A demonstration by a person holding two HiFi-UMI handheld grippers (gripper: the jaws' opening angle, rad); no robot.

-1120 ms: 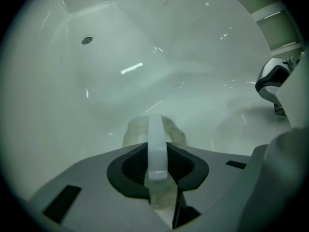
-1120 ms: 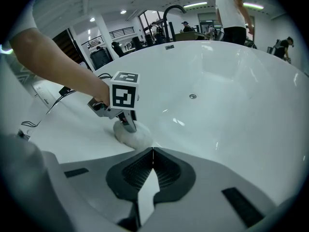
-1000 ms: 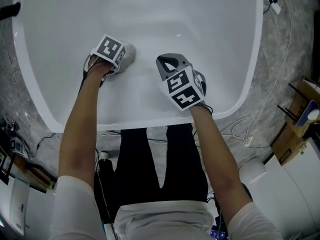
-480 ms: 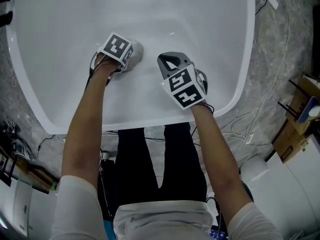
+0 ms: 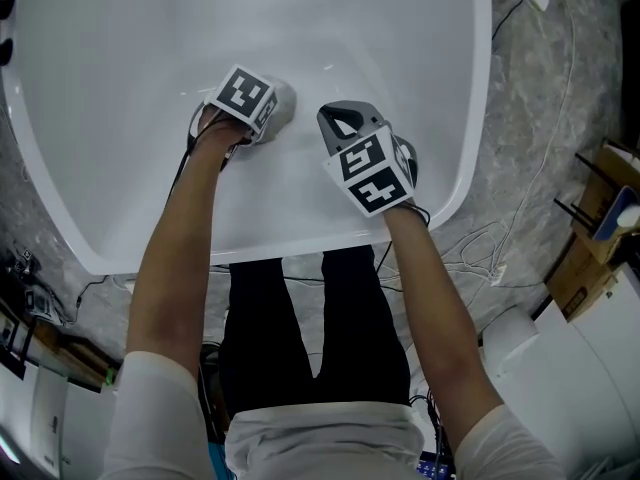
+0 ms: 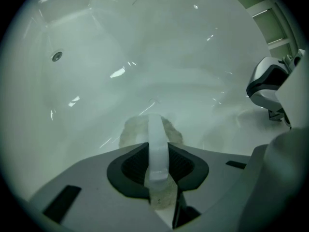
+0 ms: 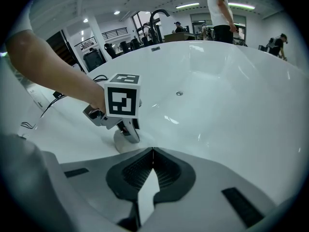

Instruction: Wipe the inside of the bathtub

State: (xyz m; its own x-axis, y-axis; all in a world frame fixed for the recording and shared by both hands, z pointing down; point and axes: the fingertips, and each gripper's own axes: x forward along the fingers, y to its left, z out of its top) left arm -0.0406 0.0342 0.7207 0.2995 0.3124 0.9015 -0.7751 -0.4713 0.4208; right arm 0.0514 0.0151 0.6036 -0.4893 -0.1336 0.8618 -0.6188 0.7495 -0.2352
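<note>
The white bathtub fills the head view. My left gripper reaches down inside it, shut on a pale grey wiping cloth that is pressed against the tub's inner surface. In the left gripper view the cloth bulges out on both sides of the closed fingertips of the left gripper. My right gripper hovers inside the tub just right of the left one, with its jaws together and nothing between them. In the right gripper view the right gripper points at the left gripper's marker cube and the cloth.
A round drain fitting sits on the far tub wall, seen too as the fitting. A dark faucet stands beyond the rim, and people stand further back. Cables and boxes lie on the floor to the right.
My left gripper has slid the cloth to the right along the tub, closing the gap to the right gripper. The right gripper has hardly moved.
</note>
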